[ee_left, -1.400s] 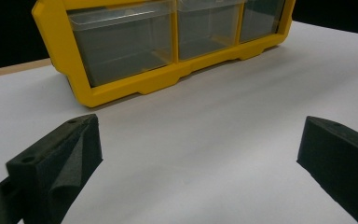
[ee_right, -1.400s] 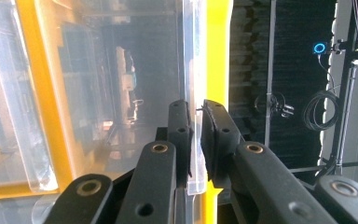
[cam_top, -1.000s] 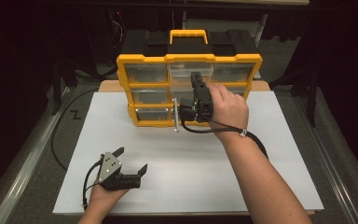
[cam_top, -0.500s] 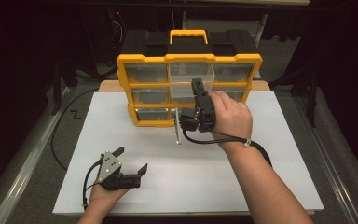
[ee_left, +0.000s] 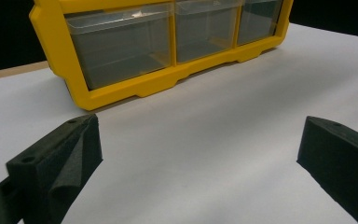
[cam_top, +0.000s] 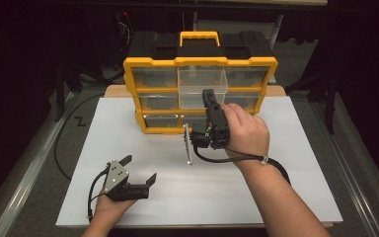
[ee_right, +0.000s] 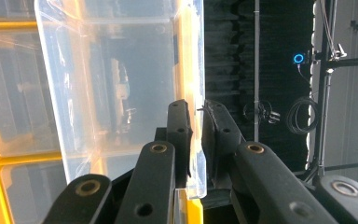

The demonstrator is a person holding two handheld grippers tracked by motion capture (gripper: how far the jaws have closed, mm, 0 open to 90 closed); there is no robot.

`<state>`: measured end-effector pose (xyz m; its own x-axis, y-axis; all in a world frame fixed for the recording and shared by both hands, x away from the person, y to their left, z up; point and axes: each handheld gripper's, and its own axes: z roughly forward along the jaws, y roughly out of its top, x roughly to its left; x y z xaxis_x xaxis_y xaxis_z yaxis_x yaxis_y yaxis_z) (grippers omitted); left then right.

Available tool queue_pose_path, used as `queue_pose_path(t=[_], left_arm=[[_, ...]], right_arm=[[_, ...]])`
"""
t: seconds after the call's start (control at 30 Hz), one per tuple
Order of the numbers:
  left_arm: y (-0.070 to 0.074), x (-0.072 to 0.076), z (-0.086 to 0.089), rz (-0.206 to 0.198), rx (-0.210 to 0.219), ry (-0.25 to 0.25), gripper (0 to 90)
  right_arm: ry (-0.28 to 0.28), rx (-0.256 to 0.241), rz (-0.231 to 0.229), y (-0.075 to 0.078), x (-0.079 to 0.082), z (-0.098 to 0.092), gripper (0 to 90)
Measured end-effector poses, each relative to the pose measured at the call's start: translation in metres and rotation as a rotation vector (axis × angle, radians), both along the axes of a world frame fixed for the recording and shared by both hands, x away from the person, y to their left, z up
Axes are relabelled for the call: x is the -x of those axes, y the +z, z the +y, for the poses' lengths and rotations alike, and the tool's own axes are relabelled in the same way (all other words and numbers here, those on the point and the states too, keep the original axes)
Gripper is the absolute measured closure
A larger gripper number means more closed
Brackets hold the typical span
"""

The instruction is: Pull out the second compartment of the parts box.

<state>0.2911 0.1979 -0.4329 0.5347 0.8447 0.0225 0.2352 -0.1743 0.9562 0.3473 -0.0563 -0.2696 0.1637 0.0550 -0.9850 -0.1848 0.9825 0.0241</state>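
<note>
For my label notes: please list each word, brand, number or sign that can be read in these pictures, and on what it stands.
None can be read.
Yellow organizer: no lettering visible on frame, handle or clear drawers.
Pulled-out clear drawer, gripped by the right gripper: reflections only.
Left gripper: grey plate carries no legible mark.
White board: blank.

White rect. board [cam_top: 286, 187] covering desk; bare wood strip [cam_top: 113, 91] at far-left corner. Metal rail [cam_top: 24, 182] along desk's left edge. Bkgd: blue ring light [ee_right: 298, 58], coiled black cable [ee_right: 300, 114].
</note>
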Motion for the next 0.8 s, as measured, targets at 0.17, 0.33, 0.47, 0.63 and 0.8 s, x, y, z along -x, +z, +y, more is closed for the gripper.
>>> queue_pose_path(t=[0.17,0.33,0.47,0.63,0.8], left_arm=[[-0.0001,-0.0002,0.0001,0.001,-0.002,0.001,0.5],[-0.0001,-0.0002,0.0,0.001,-0.004,0.001,0.5],[-0.0002,-0.0001,-0.0003,0.001,-0.004,0.001,0.5],[-0.0004,-0.0001,-0.0008,0.001,-0.004,0.0,0.6],[-0.0006,0.0,-0.0003,0.002,-0.008,0.001,0.6]], right_arm=[[0.005,-0.006,-0.003,-0.0002,0.0052,-0.0004,83.2],[0.013,-0.004,-0.004,-0.0043,0.0082,0.0003,82.6],[0.017,0.002,-0.005,-0.007,0.0088,0.0021,81.7],[0.018,0.001,-0.007,-0.0081,0.0085,0.0031,81.5],[0.019,0.002,-0.003,-0.0076,0.0088,-0.0004,81.4]])
